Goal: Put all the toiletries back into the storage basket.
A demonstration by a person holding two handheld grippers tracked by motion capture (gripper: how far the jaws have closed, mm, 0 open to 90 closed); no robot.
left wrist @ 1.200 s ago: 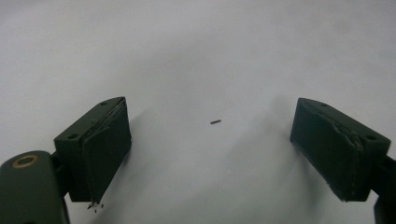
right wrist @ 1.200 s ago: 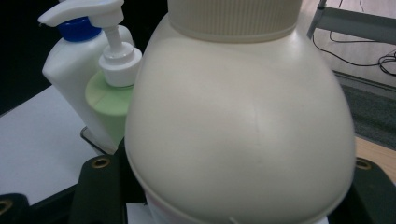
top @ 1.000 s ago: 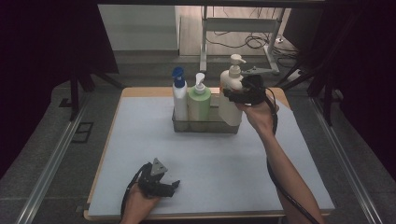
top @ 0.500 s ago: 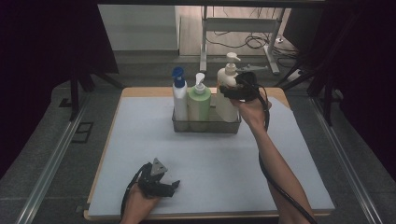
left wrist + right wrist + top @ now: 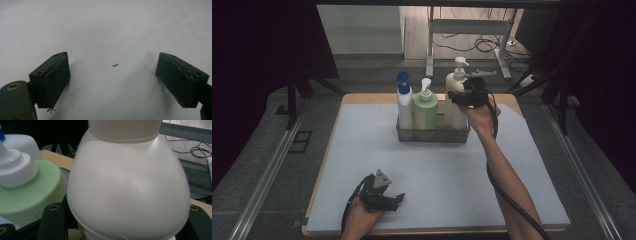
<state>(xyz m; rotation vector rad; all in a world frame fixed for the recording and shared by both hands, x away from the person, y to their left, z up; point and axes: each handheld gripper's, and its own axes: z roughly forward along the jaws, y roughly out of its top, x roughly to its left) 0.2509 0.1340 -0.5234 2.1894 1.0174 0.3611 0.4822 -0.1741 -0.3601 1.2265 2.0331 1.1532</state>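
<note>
Right hand-held gripper (image 5: pixel 460 96) is clamped around the cream pump bottle (image 5: pixel 455 100), one jaw on each side of its rounded shoulder, as the right gripper view shows. That bottle stands upright, long axis vertical, at the right end of the wire basket (image 5: pixel 433 134), with its pump spout pointing right and away from the person. The right forearm reaches diagonally from the near right of the counter (image 5: pixel 522 165) up to the bottle, its hand behind the gripper body and the cable trailing along the arm.

Beside the cream bottle stands the green pump bottle (image 5: pixel 425 110), upright, and left of that the white bottle with a blue pump (image 5: pixel 404 102), also upright; all three sit in a row in the basket near the far edge of the counter.

Left hand-held gripper (image 5: pixel 394 201) lies low over the grey mat at the near left, well apart from the basket, its jaws spread wide with nothing between them but a tiny dark speck (image 5: pixel 115 65) on the mat.
</note>
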